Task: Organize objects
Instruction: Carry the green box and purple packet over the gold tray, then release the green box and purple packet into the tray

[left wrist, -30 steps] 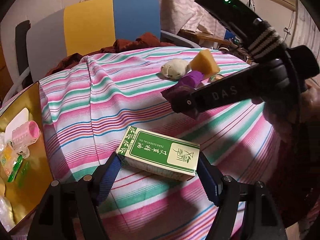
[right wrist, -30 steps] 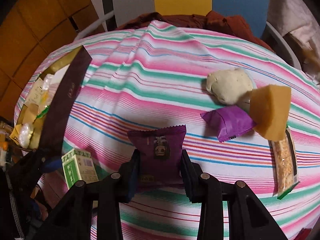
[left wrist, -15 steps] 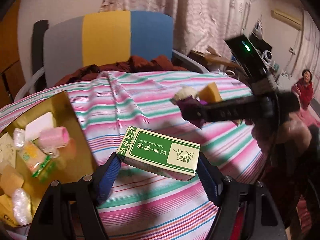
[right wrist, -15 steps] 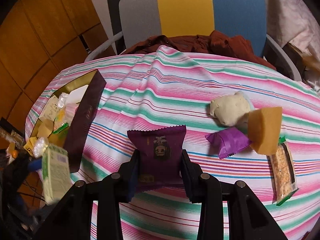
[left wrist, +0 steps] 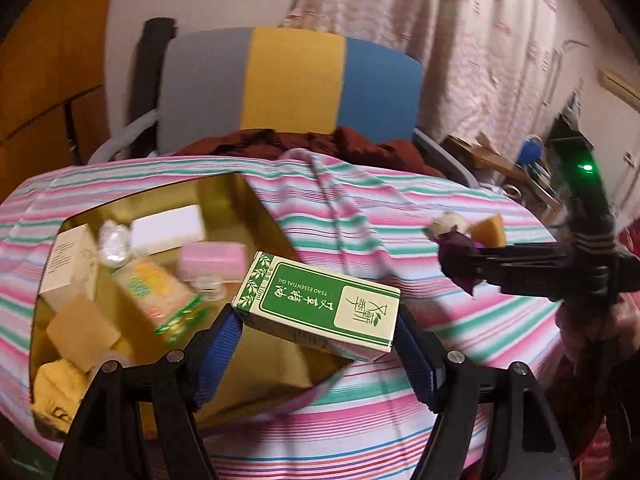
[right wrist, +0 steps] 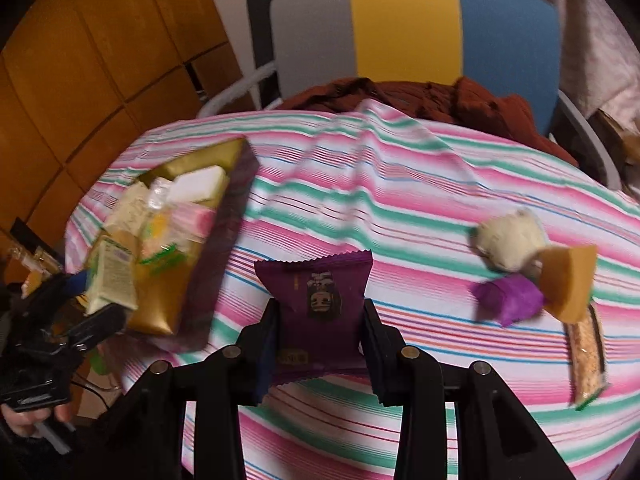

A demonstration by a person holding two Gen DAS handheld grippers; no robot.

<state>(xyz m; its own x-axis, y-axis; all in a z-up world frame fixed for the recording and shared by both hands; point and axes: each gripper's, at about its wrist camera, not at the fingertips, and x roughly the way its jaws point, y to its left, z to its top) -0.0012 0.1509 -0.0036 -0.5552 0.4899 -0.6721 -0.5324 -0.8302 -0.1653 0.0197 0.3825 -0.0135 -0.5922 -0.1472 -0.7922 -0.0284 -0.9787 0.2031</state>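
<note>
The left tool (left wrist: 318, 344) is clamped on a green box (left wrist: 320, 305), its blue-padded fingers (left wrist: 219, 354) pressing both ends, and holds it in the air over the near right corner of a gold tray (left wrist: 256, 208). The right tool (right wrist: 318, 334) is clamped on a purple packet (right wrist: 316, 300), lifted above the striped cloth (right wrist: 400, 216) of the table near its middle.

In the right wrist view nothing lies between the packet and the tray except the tray's dark side wall (right wrist: 224, 248), which stands facing it. The left tool with its box already hangs over the tray's near end.

To the right on the cloth, close together and partly touching, lie a cream lump (right wrist: 510, 240), an orange wedge (right wrist: 568, 282), a small violet packet (right wrist: 506, 298) and a long snack bar (right wrist: 588, 354). They are blurred.

The tray holds a white block (left wrist: 166, 228), a pink block (left wrist: 212, 258), a clear-wrapped sweet (left wrist: 114, 244), a yellow and green packet (left wrist: 156, 294), a pale carton (left wrist: 70, 264), a tan block (left wrist: 82, 330) and a yellow wrapper (left wrist: 58, 386). They crowd its left and far parts.

Behind the table stands a chair (left wrist: 292, 84) with grey, yellow and blue panels, and a brown garment (left wrist: 304, 146) lies on its seat.
</note>
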